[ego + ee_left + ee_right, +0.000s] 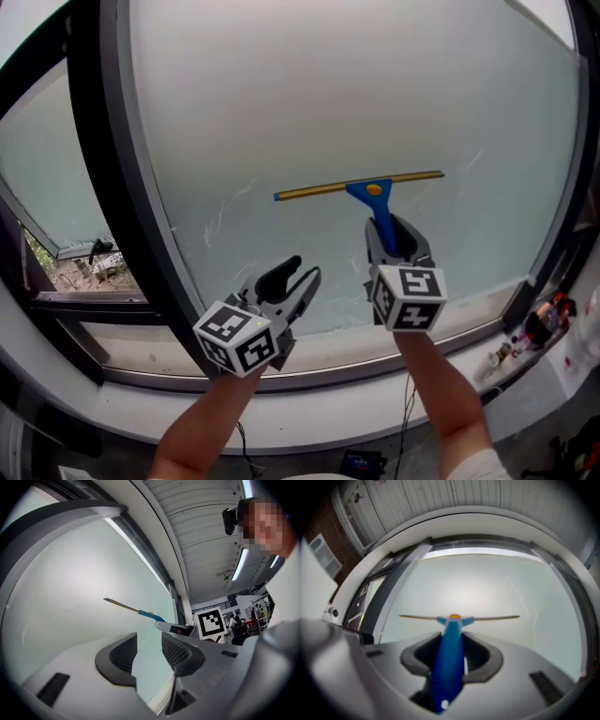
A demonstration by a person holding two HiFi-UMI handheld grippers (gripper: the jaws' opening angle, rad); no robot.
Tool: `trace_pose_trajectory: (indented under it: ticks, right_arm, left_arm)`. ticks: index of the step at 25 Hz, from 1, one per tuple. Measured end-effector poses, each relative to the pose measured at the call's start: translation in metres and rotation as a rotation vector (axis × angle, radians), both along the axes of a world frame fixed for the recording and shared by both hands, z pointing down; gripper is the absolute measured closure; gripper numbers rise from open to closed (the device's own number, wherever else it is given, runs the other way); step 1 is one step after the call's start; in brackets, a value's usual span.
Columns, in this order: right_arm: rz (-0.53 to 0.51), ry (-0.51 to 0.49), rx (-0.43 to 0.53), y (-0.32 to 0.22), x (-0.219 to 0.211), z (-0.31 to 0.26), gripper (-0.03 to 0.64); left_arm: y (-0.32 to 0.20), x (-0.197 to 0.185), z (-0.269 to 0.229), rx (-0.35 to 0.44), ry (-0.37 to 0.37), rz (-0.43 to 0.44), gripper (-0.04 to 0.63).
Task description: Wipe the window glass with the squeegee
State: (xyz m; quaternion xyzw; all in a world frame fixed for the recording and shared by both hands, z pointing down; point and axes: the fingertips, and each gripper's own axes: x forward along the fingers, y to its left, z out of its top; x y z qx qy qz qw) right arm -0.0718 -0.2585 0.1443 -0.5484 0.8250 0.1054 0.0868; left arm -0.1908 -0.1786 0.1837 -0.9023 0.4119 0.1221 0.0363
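1. Right tongs (pixel 397 239) are clamped on the blue handle of the squeegee (pixel 361 187), its blade level against the window glass (pixel 328 94), mid-pane.
2. Left tongs (pixel 295 278) are apart with nothing between them, down-left of the blade, near the glass.

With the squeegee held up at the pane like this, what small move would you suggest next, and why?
Probably draw the right gripper straight down, keeping the squeegee level. Its jaws are shut on the blue handle, the blade sits roughly mid-pane at the window glass, and faint streaks show lower on the pane. The left gripper is open and holds nothing.
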Motion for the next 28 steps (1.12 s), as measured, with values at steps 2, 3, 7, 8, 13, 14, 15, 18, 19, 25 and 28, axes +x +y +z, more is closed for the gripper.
trace_pose_trajectory:
  ticks: [2,3,7,8,13,14,15,18,19,25,28]
  right_arm:
    - [0.005,-0.011,0.027,-0.009,0.007,-0.022,0.465]
    - [0.007,-0.020,0.040,-0.014,0.012,-0.034,0.465]
    - [0.015,-0.036,0.091,-0.034,0.027,-0.087,0.465]
    - [0.016,-0.035,0.106,-0.038,0.030,-0.101,0.465]
    - [0.021,-0.055,0.150,-0.060,0.048,-0.167,0.465]
    - [0.024,-0.058,0.163,-0.064,0.051,-0.180,0.465]
    - [0.026,-0.060,0.176,-0.067,0.053,-0.193,0.465]
    - [0.021,-0.074,0.206,-0.073,0.055,-0.232,0.465]
    - [0.020,-0.077,0.216,-0.074,0.054,-0.244,0.465]
    - [0.062,-0.028,0.297,-0.082,0.045,-0.314,0.465]
    - [0.068,-0.030,0.319,-0.086,0.038,-0.343,0.465]
  left_arm:
    - [-0.004,0.003,-0.013,0.019,-0.001,-0.010,0.411]
    - [-0.006,0.004,-0.020,0.030,-0.002,-0.015,0.411]
    - [-0.019,0.011,-0.045,0.071,-0.014,-0.046,0.411]
    - [-0.022,0.014,-0.052,0.081,-0.014,-0.054,0.411]
    - [-0.032,0.035,-0.081,0.128,-0.020,-0.075,0.411]
    - [-0.034,0.039,-0.087,0.139,-0.027,-0.082,0.411]
    - [-0.037,0.042,-0.092,0.149,-0.035,-0.090,0.411]
    - [-0.044,0.048,-0.109,0.176,-0.065,-0.113,0.411]
    - [-0.046,0.050,-0.114,0.183,-0.074,-0.120,0.412]
    - [-0.053,0.059,-0.141,0.223,-0.117,-0.151,0.413]
    - [-0.055,0.059,-0.158,0.249,-0.137,-0.168,0.413]
